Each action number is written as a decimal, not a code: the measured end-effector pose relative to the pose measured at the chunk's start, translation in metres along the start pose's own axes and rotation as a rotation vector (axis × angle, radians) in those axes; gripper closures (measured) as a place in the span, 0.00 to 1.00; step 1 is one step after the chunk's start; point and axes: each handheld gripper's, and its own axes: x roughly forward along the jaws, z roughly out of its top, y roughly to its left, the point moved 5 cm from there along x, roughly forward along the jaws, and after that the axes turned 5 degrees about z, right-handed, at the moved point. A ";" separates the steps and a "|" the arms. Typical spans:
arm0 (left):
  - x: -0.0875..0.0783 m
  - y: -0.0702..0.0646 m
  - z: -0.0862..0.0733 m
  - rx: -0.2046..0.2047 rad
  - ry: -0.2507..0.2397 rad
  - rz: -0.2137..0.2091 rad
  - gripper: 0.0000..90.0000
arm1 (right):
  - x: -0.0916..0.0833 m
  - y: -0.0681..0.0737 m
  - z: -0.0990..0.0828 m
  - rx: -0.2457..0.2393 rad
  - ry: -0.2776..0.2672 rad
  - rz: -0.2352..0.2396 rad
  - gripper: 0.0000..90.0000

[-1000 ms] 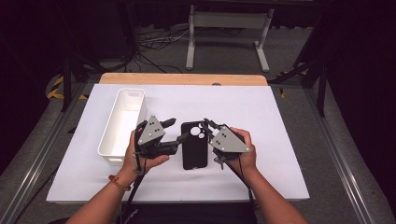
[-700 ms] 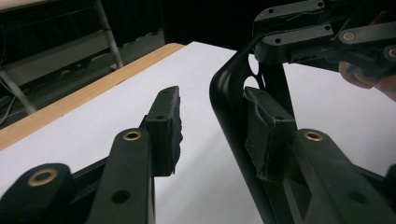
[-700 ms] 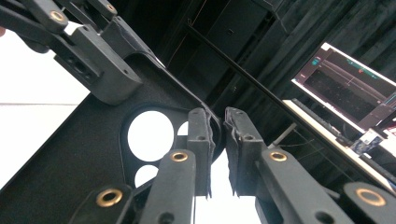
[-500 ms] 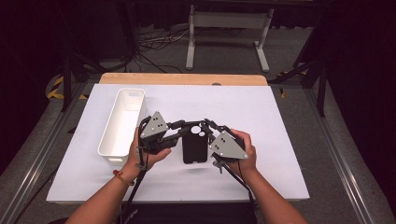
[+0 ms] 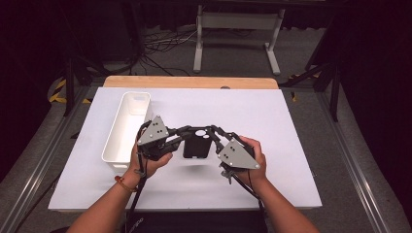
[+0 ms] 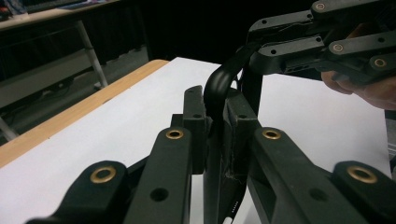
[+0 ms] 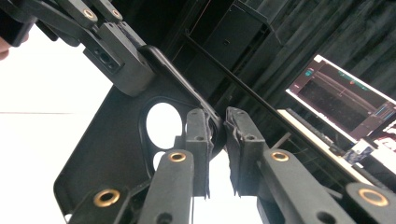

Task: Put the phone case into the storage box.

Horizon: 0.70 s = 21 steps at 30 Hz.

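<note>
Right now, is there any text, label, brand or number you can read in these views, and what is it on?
None reads.
Phone case: no print in view.
White bin: plain.
Screen behind the table, in the right gripper view: coloured lines and panels, too small and blurred to read.
Dark strip at the table's near edge: faint marks, too small to read.

1 phone case (image 5: 196,144), 1 white bin (image 5: 127,127), 2 grippers: L (image 5: 180,131), R (image 5: 212,131).

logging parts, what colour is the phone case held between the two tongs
Black: the flat plastic phone case with a round camera hole, clearest in the high view.
</note>
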 end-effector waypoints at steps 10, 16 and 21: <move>-0.008 0.004 0.006 0.007 -0.025 0.014 0.91 | -0.008 -0.008 0.006 0.096 -0.042 0.028 0.80; -0.015 0.007 0.008 0.006 -0.042 0.019 0.91 | -0.013 -0.017 0.004 0.152 -0.041 0.028 0.68; -0.017 0.008 0.010 -0.010 -0.054 0.016 0.91 | -0.017 -0.025 -0.003 0.234 -0.016 0.066 0.51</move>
